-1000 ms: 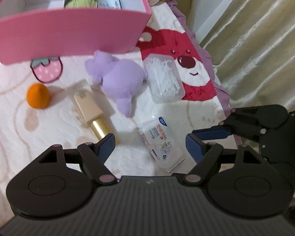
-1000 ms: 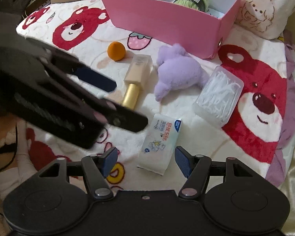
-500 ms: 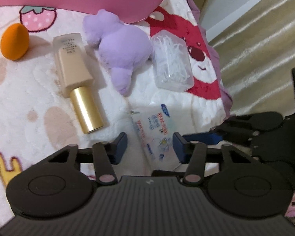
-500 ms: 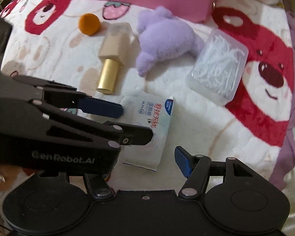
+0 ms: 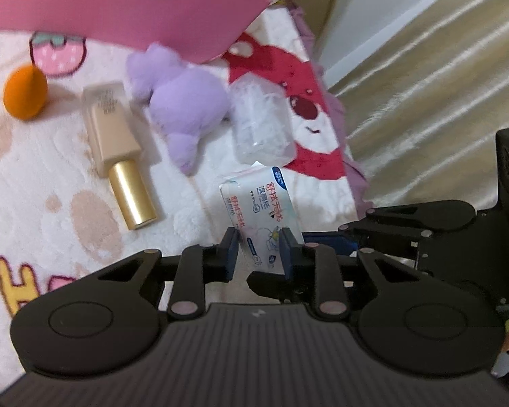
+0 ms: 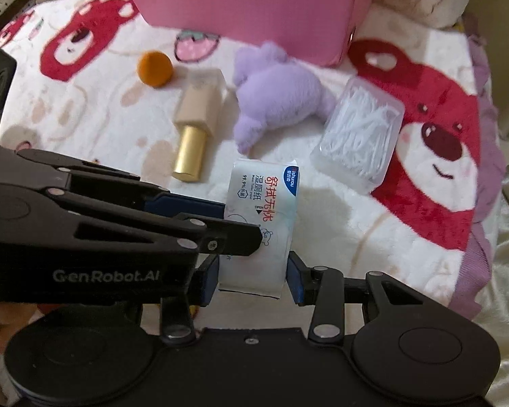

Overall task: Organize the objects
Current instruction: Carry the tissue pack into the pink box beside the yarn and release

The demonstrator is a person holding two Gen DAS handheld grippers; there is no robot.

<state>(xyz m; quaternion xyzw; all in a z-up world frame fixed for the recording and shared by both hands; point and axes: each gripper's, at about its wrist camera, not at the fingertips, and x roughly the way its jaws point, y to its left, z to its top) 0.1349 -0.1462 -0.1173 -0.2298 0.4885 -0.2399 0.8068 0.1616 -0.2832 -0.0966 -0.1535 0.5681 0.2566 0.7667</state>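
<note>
Between the pads of the left gripper [image 5: 258, 249] sits the near end of the wipes pack [image 5: 259, 210], and those jaws are shut hard on it, pinching the soft pouch narrow. The right gripper [image 6: 252, 276] straddles the same end from the other side; its jaws are closing, with the pack between them and the pads at or very near its edges, though whether they press yet I cannot tell. Both tools on one small soft pack is the main risk: if the two hands pull in different directions the film could crumple or tear, or slide out of one grip. The left gripper's fingers [image 6: 200, 208] cross just in front of the right's, so a careless lift could knock them together. A pinch at one end also lets the far end sag, and it could drag across the bottle [image 6: 195, 125] or the plush [image 6: 275, 98] on the way to the pink box [image 6: 247, 13]. The pack is a flat white pouch with red and blue print and a blue corner tab, its far end raised a little off the blanket [image 6: 373, 237], and it lies near the middle of the blanket, toward the near edge. Beyond it are the gold-capped bottle, the purple plush and a clear box of white sticks [image 6: 359, 132]; the orange sponge [image 6: 154, 68] lies farther off, and the pink box stands at the far edge.
</note>
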